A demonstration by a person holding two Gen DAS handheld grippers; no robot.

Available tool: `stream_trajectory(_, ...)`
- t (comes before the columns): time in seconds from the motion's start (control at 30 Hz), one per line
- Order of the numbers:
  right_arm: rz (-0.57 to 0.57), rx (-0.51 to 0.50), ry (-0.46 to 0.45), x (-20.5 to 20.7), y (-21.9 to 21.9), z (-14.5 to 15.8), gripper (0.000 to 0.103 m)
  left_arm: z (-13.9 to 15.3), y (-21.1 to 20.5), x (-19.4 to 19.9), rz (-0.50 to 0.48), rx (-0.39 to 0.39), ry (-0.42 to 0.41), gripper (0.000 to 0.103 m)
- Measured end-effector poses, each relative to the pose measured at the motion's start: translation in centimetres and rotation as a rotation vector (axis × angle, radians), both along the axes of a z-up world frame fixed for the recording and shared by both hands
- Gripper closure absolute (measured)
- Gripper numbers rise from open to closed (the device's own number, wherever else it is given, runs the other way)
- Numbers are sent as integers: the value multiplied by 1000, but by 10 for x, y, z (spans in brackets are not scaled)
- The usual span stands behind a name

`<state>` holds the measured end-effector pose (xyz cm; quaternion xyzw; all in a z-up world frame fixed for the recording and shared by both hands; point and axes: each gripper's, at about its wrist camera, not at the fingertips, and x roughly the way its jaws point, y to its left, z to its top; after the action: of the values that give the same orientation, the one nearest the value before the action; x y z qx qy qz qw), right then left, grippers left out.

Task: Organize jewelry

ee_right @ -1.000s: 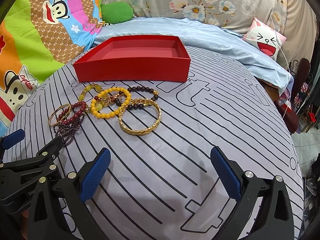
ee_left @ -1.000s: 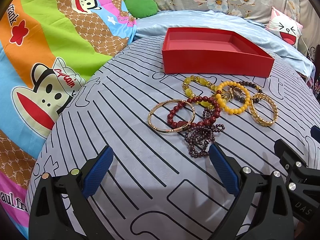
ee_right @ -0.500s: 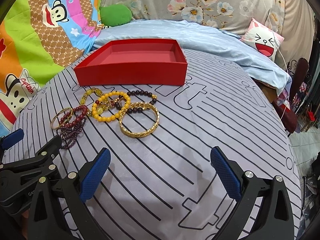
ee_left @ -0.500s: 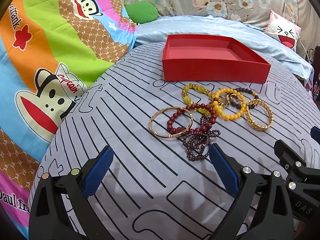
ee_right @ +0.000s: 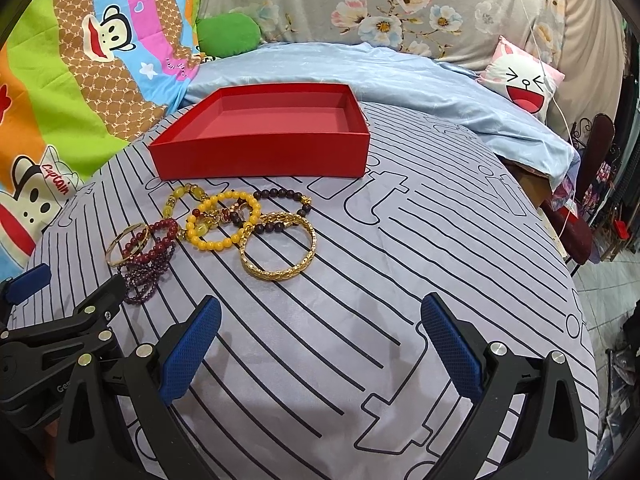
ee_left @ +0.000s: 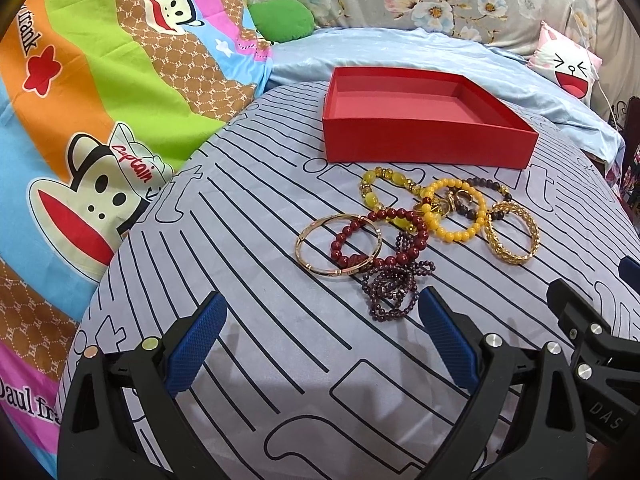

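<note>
Both tongs have drawn back slightly from the bracelets (ee_left: 416, 232), which lie heaped ahead of the left gripper (ee_left: 322, 338) and forward-left of the right gripper (ee_right: 320, 344), each spread wide and empty. Beyond the heap sits a red box (ee_right: 260, 156); nothing stands between.

A shallow red box (ee_left: 424, 148) sits open and empty on a striped grey bedspread (ee_left: 248, 320), its near wall facing a cluster of bracelets lying flat just in front of it. From left: a thin gold bangle (ee_left: 338, 245) overlapped by a dark red bead bracelet (ee_left: 380, 240); a tangled purple bead strand (ee_left: 390, 288) nearest the camera; a yellow-green stone bracelet (ee_left: 374, 192); a yellow bead bracelet (ee_left: 454, 210) crossing a dark bead bracelet (ee_left: 486, 192); and a woven gold bangle (ee_left: 510, 234) at the right end.
</note>
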<state>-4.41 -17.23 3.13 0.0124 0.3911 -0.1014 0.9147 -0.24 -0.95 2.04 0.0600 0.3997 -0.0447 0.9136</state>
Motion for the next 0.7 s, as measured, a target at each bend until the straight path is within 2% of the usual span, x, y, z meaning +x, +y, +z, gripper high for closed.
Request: stream_trajectory(0.7, -4, -3, 26, 5, -2, -5, 7, -4, 4, 4, -19, -50, 33, 10)
